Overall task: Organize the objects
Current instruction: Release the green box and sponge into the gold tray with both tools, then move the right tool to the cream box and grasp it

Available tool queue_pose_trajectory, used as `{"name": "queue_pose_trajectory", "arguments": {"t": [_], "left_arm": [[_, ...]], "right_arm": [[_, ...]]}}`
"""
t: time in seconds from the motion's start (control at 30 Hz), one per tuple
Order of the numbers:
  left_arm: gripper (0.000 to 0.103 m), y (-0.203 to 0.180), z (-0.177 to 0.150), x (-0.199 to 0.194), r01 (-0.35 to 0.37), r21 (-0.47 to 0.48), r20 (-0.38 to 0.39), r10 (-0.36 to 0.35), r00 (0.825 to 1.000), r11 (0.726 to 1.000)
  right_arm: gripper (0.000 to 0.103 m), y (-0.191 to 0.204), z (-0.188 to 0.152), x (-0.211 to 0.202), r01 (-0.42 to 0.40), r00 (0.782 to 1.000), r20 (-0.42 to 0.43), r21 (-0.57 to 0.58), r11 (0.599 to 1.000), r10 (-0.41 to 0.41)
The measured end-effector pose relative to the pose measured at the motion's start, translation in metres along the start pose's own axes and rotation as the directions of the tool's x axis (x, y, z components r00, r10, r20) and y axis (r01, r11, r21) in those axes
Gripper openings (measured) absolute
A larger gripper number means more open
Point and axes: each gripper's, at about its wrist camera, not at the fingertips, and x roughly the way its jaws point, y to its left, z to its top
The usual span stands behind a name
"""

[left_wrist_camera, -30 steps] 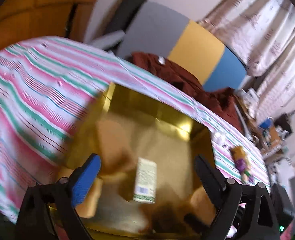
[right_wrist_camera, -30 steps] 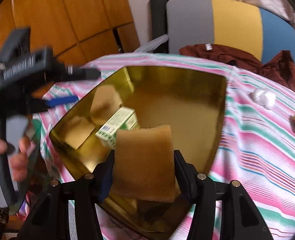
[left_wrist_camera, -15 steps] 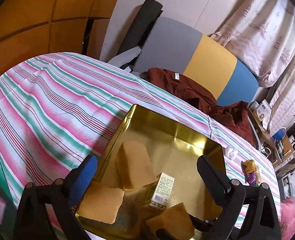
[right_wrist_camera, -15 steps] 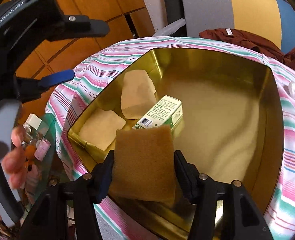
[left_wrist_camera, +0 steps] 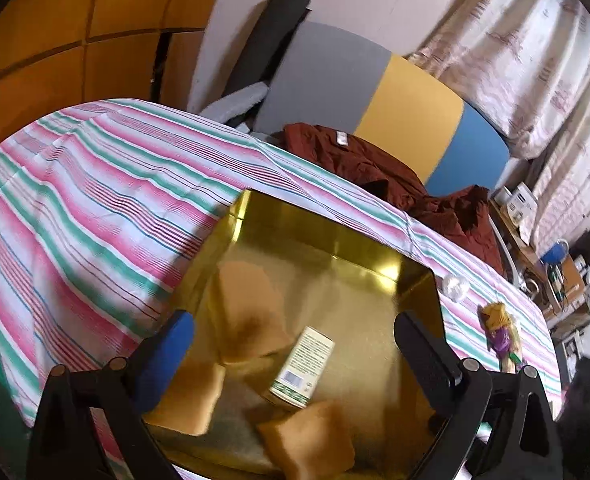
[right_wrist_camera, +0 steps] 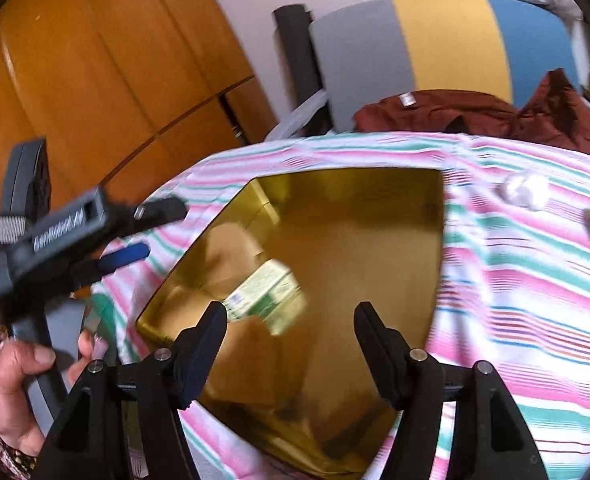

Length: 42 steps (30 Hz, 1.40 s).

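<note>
While both jaws gape empty, the right hand-held gripper (right_wrist_camera: pixel 289 344) hovers above the sponge (left_wrist_camera: pixel 309 440) in the tray (left_wrist_camera: pixel 335 240).

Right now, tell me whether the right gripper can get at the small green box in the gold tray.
Probably yes. The right gripper is open and empty, and the green box lies just ahead in the gold tray, uncovered, with sponges beside it.

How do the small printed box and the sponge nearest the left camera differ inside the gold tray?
The printed box is white and green with a barcode and hard straight edges; the nearest sponge is plain tan with soft, rounded edges. The box is long and narrow; the sponge is broad and squarish. The box lies mid-tray, while the sponge sits by the near rim. Both rest loose in the gold tray, with neither the left gripper nor the right gripper holding them.
</note>
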Motion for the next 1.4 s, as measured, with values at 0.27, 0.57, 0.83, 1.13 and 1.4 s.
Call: {"name": "queue_pose_trajectory", "arguments": {"t": [0.27, 0.57, 0.83, 1.13, 1.4], "left_arm": [[0.102, -0.049, -0.026, 0.011, 0.115, 0.143, -0.058, -0.107, 0.992, 0.983], [0.103, -0.091, -0.054, 0.012, 0.226, 0.223, -0.112, -0.205, 0.972, 0.948], [0.103, -0.119, -0.073, 0.009, 0.295, 0.296, -0.137, -0.266, 0.954, 0.909], [0.103, -0.142, -0.099, 0.011, 0.356, 0.341, -0.183, -0.31, 0.933, 0.87], [0.103, -0.16, -0.119, 0.008, 0.387, 0.371, -0.226, -0.322, 0.919, 0.844]], "right_arm": [[0.067, -0.043, 0.0, -0.022, 0.082, 0.996, 0.033, 0.088, 0.993, -0.085], [0.067, -0.085, -0.008, -0.049, 0.187, 0.98, 0.047, 0.12, 0.975, -0.194], [0.067, -0.159, -0.031, -0.087, 0.344, 0.932, 0.035, 0.227, 0.911, -0.36], [0.067, -0.238, -0.068, -0.131, 0.461, 0.87, -0.007, 0.367, 0.808, -0.494], [0.067, -0.28, -0.075, -0.178, 0.572, 0.783, -0.008, 0.4, 0.716, -0.621]]}}
